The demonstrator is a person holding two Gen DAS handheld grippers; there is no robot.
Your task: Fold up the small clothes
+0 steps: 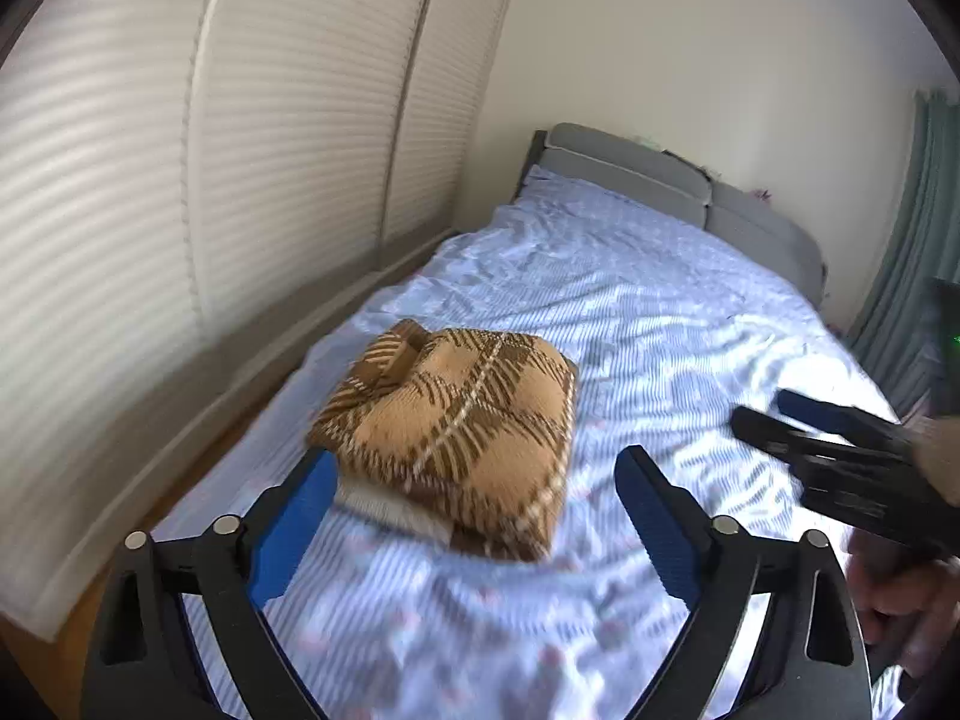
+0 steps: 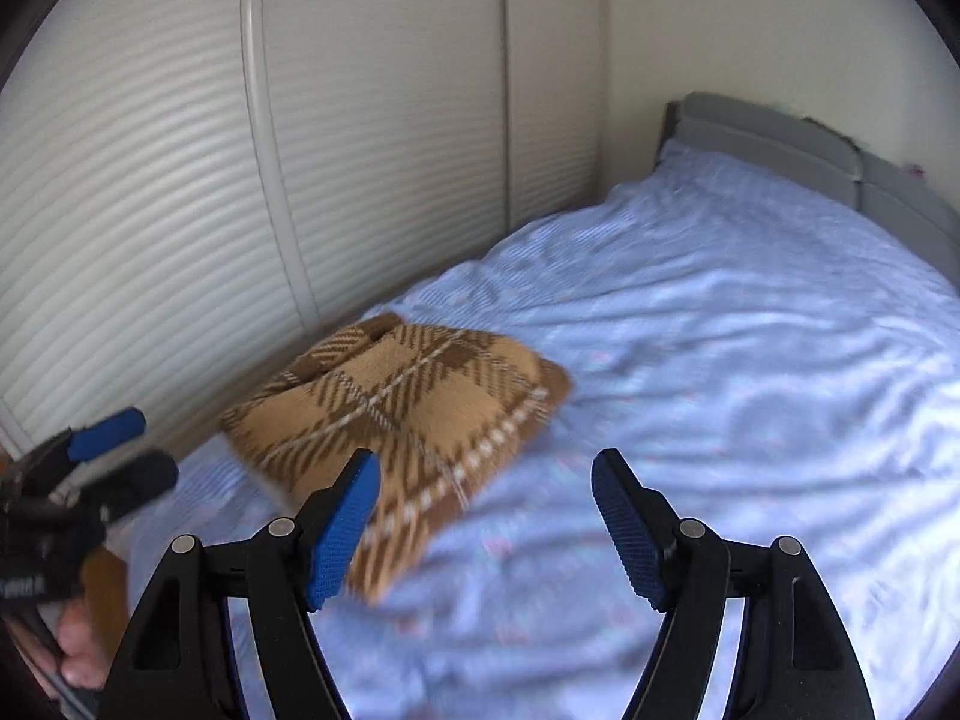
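Note:
A folded brown and tan plaid knit garment (image 1: 456, 432) lies on the bed near its left side; it also shows in the right wrist view (image 2: 396, 420). My left gripper (image 1: 474, 474) is open and empty, hovering just short of the garment's near edge. My right gripper (image 2: 486, 480) is open and empty, above the sheet to the right of the garment. The right gripper also shows at the right of the left wrist view (image 1: 774, 414), and the left gripper at the left of the right wrist view (image 2: 138, 444).
The bed has a wrinkled light blue sheet (image 1: 660, 312) and a grey headboard (image 1: 678, 180) at the far end. White slatted wardrobe doors (image 1: 150, 180) run along the bed's left side. A green curtain (image 1: 918, 228) hangs at the right. Wooden floor (image 2: 105, 588) shows beside the bed.

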